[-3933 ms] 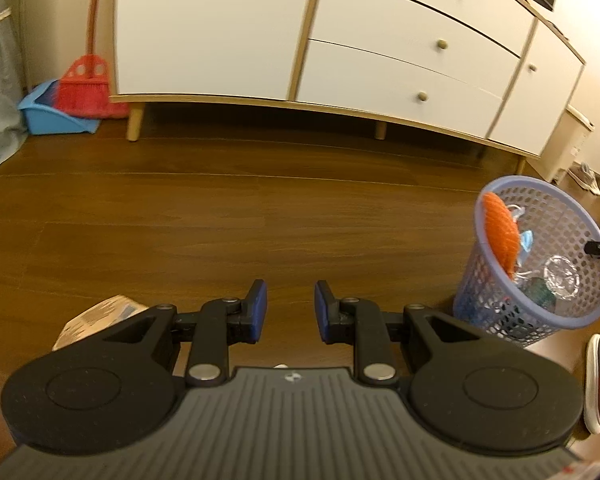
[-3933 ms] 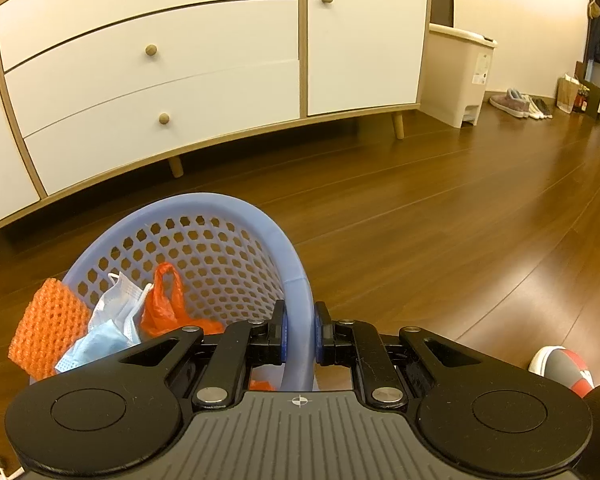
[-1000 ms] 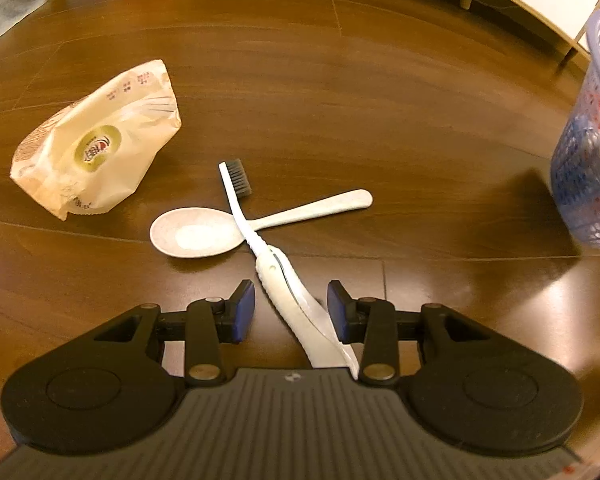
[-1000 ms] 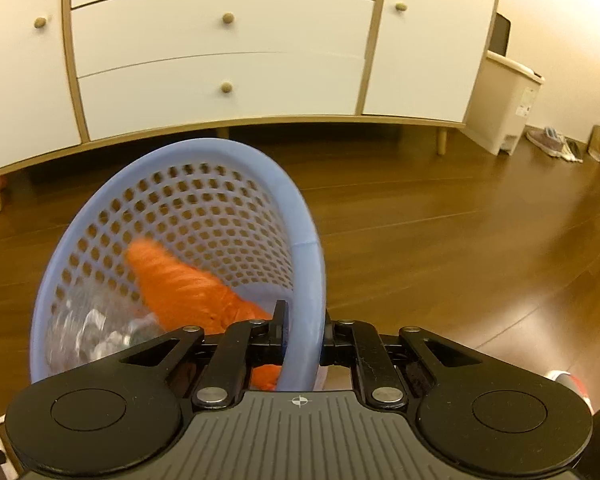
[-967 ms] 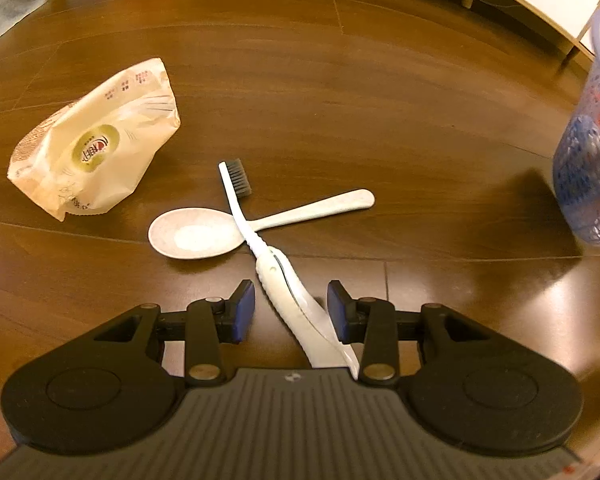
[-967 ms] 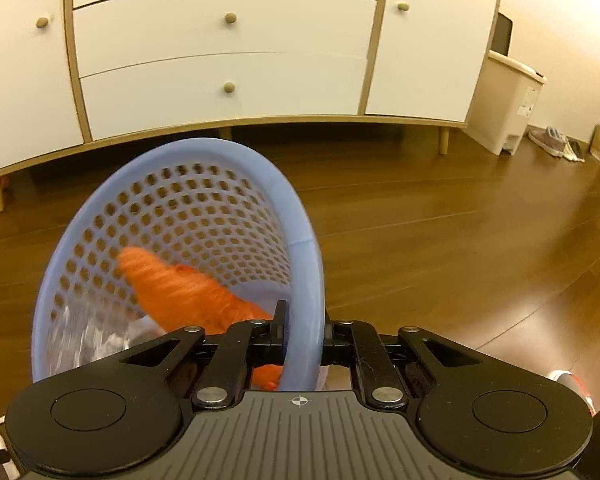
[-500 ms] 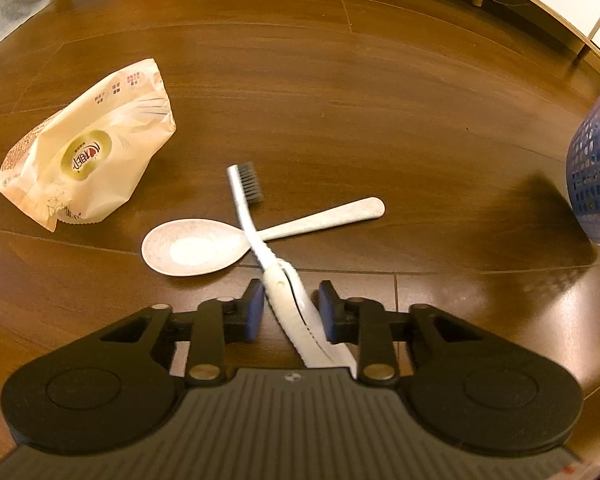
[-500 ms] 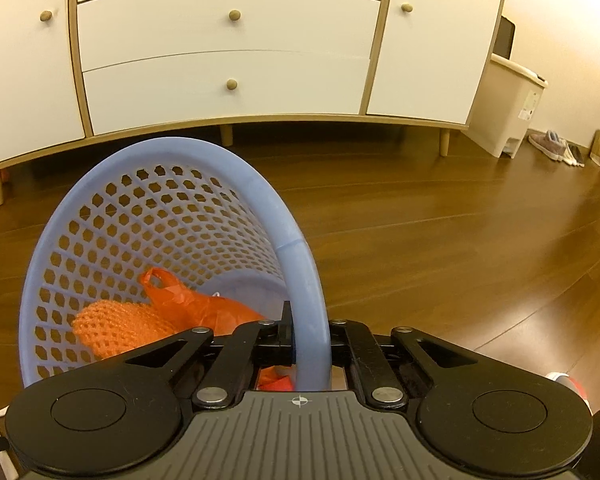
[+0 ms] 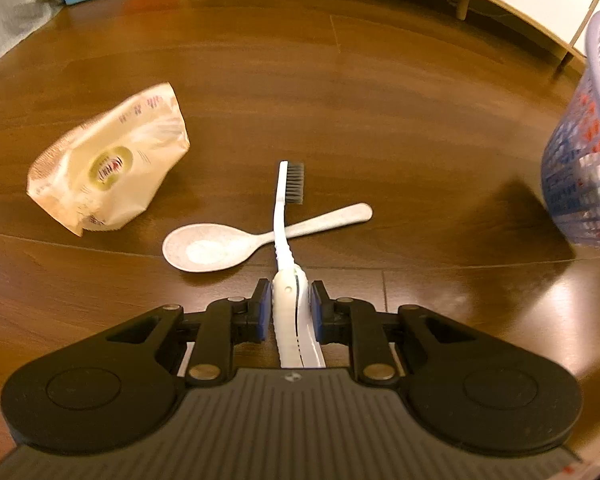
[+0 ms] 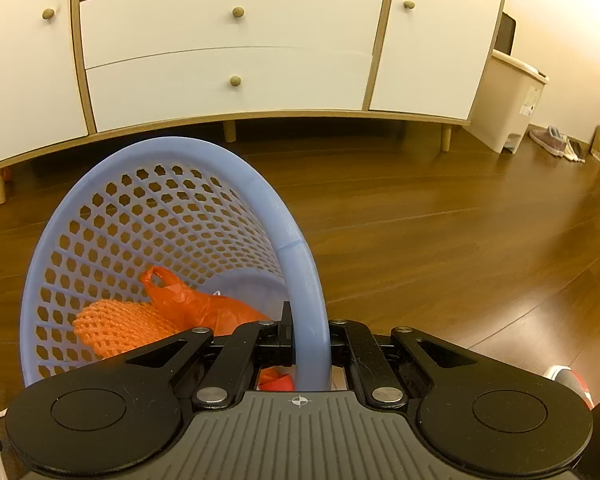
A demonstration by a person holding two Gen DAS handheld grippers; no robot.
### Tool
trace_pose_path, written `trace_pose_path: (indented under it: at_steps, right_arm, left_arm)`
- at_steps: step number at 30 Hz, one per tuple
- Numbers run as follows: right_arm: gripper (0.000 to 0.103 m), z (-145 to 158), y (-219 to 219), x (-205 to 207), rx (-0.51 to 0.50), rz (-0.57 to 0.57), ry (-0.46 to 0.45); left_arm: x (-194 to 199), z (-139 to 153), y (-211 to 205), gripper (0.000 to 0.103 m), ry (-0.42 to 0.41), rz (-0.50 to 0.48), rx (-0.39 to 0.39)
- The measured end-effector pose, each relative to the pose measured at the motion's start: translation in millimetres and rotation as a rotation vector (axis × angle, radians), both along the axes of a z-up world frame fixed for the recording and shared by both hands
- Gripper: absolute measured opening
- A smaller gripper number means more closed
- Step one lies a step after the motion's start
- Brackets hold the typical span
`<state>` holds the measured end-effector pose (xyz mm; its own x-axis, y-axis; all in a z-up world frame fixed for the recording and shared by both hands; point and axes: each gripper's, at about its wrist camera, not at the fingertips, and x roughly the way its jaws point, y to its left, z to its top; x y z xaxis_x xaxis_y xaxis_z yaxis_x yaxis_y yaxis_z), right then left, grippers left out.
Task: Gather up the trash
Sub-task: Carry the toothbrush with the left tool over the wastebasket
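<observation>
Between my left jaws (image 9: 287,307) I am clamping the thick end of the toothbrush (image 9: 281,216), blue pads pressing either side of its white handle. I am judging it light and stiff but smooth, likely to swivel if held thinner up the neck, so the fat grip is the place to hold. It is lying along the wooden floor (image 9: 380,100) pointing away from me, dark bristles at the far end, its neck crossing over the stem of a pale speckled spoon (image 9: 220,246). A crumpled cream snack bag (image 9: 108,164) is sitting just left of both. My right jaws (image 10: 309,342) are pinching the rim of the blue mesh basket (image 10: 100,220), tilting it open; an orange net and an orange plastic bag are lying inside.
</observation>
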<state>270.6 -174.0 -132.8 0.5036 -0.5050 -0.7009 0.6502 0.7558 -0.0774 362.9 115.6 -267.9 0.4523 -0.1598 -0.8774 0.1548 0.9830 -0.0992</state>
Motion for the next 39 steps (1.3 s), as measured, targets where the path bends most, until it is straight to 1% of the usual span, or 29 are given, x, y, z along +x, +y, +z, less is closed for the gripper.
trace_pose_path:
  at_steps: [8,14,18,23,26,29,31,37,39]
  right_arm:
    - [0.001,-2,-5,1,0.010,-0.015,-0.002]
    - [0.001,-3,-5,2,0.011,-0.018,-0.002]
    - [0.001,-4,-5,3,0.012,-0.015,-0.001]
    - [0.001,-3,-6,4,0.017,-0.012,-0.002]
    - [0.001,-2,-7,5,0.019,-0.007,-0.002]
    - [0.001,-2,-9,4,0.023,-0.002,-0.001]
    - [0.001,-2,-11,4,0.026,-0.002,-0.001]
    - [0.001,-3,-13,6,0.033,0.000,-0.005]
    - [0.001,-2,-14,7,0.036,0.003,-0.007]
  left_arm:
    - [-11,42,8,0.016,-0.072,-0.002,-0.052]
    - [-16,81,9,0.016,-0.139,-0.026,-0.092]
    - [-11,106,2,0.016,-0.171,-0.062,-0.139]
    - [-9,133,-25,0.016,-0.203,-0.178,-0.179]
    - [-5,148,-43,0.016,-0.203,-0.239,-0.238]
    - [-1,162,-66,0.016,-0.232,-0.326,-0.252]
    - [5,168,-82,0.016,-0.233,-0.378,-0.265]
    - [24,177,-134,0.016,-0.261,-0.538,-0.237]
    - [28,179,-151,0.016,-0.267,-0.571,-0.238]
